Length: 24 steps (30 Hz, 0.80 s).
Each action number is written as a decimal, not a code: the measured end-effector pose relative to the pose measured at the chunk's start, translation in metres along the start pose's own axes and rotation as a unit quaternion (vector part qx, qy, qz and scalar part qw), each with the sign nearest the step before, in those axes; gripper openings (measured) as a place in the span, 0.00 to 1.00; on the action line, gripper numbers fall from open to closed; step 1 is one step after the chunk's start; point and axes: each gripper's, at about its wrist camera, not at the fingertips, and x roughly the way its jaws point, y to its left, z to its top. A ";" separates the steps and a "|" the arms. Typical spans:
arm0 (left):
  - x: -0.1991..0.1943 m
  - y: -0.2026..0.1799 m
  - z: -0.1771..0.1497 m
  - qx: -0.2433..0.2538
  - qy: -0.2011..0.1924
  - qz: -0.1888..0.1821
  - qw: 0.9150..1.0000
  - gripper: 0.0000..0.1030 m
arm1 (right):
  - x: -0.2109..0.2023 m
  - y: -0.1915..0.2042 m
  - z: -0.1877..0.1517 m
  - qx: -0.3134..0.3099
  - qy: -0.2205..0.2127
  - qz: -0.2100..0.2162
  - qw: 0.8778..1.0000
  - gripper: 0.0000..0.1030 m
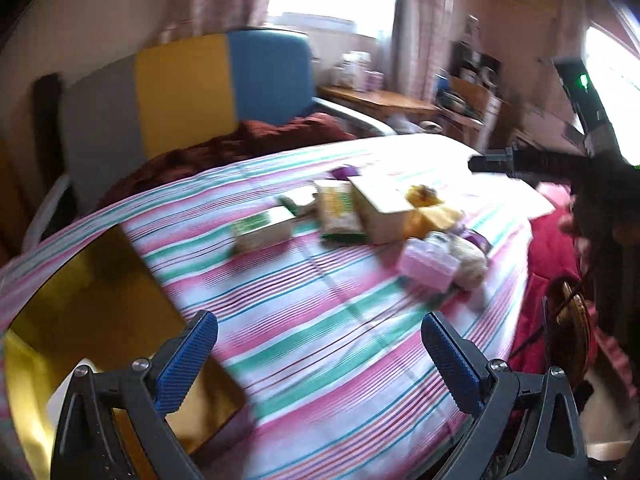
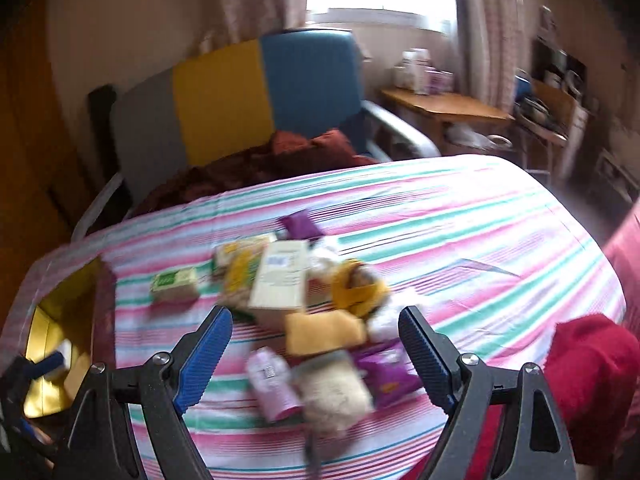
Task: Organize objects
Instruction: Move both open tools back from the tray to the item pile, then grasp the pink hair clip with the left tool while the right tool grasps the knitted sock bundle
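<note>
A heap of small goods lies on the striped cloth (image 2: 460, 240): a green-and-cream box (image 2: 174, 282), a tall beige carton (image 2: 282, 276), a yellow pack (image 2: 324, 330), a pink jar (image 2: 274, 384), a pale fuzzy bundle (image 2: 334, 392) and purple packets (image 2: 384, 368). My right gripper (image 2: 316, 354) hangs open above the near end of the heap, nothing between its blue pads. My left gripper (image 1: 320, 356) is open over bare striped cloth (image 1: 320, 320), short of the green box (image 1: 260, 232) and pink jar (image 1: 428, 264). Both views are blurred.
A gold-lined open box (image 1: 92, 304) sits at the cloth's left edge, also in the right wrist view as the gold box (image 2: 60, 340). Behind stands a grey, yellow and blue chair (image 2: 240, 100) with a dark red blanket (image 2: 280, 156). A red cloth (image 2: 588, 368) lies at right. A wooden side table (image 2: 444, 108) is beyond.
</note>
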 end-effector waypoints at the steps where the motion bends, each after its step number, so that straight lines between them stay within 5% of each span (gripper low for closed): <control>1: 0.008 -0.007 0.003 0.011 0.003 -0.011 1.000 0.99 | 0.001 -0.007 0.001 0.010 -0.001 -0.002 1.000 0.84; 15: 0.102 -0.080 0.034 0.143 0.038 -0.100 0.984 0.99 | 0.017 -0.035 -0.008 0.036 0.029 0.006 0.999 0.84; 21: 0.135 -0.091 0.038 0.157 0.058 -0.125 0.978 0.99 | 0.022 -0.036 -0.007 0.030 0.039 0.002 0.999 0.84; 22: 0.138 -0.092 0.038 0.156 0.059 -0.129 0.978 0.98 | 0.023 -0.036 -0.007 0.029 0.041 0.002 0.999 0.84; 24: 0.146 -0.090 0.037 0.147 0.071 -0.144 0.976 0.80 | 0.024 -0.037 -0.008 0.028 0.045 0.003 0.999 0.84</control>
